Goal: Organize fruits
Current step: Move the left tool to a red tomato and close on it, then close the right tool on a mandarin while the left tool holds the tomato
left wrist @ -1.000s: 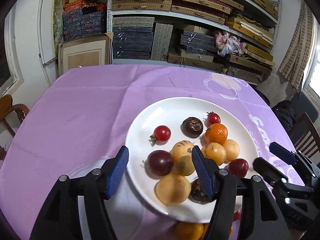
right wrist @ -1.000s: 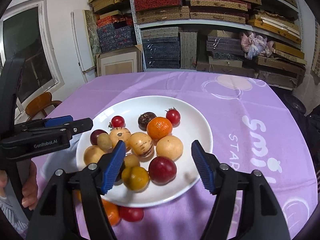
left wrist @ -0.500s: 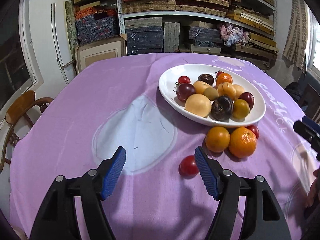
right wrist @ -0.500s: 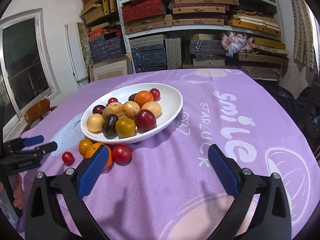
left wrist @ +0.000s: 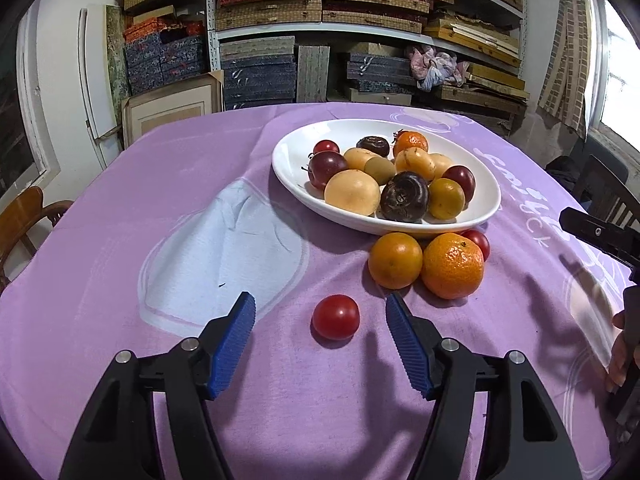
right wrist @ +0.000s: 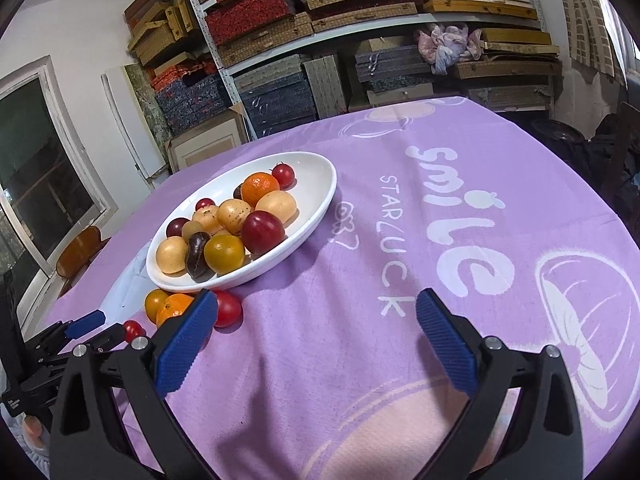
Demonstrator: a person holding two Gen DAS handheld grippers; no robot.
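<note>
A white oval plate holds several fruits: tomatoes, plums, yellow fruits and a mandarin. Four fruits lie loose on the purple cloth in front of it: two oranges, a red tomato and a small red tomato. My left gripper is low over the cloth. Its jaws are closing, with the small tomato just between the tips and untouched. My right gripper stands wide open over bare cloth right of the plate, holding nothing.
A light blue printed patch lies left of the plate. Wooden chairs stand at the table's left and right edges. Shelves stacked with boxes fill the wall behind. A hand grips the right tool.
Both grippers have pulled back from above the plate toward the table's near side and dropped lower. The right jaws have spread wider. The loose fruits now show in front of the plate.
</note>
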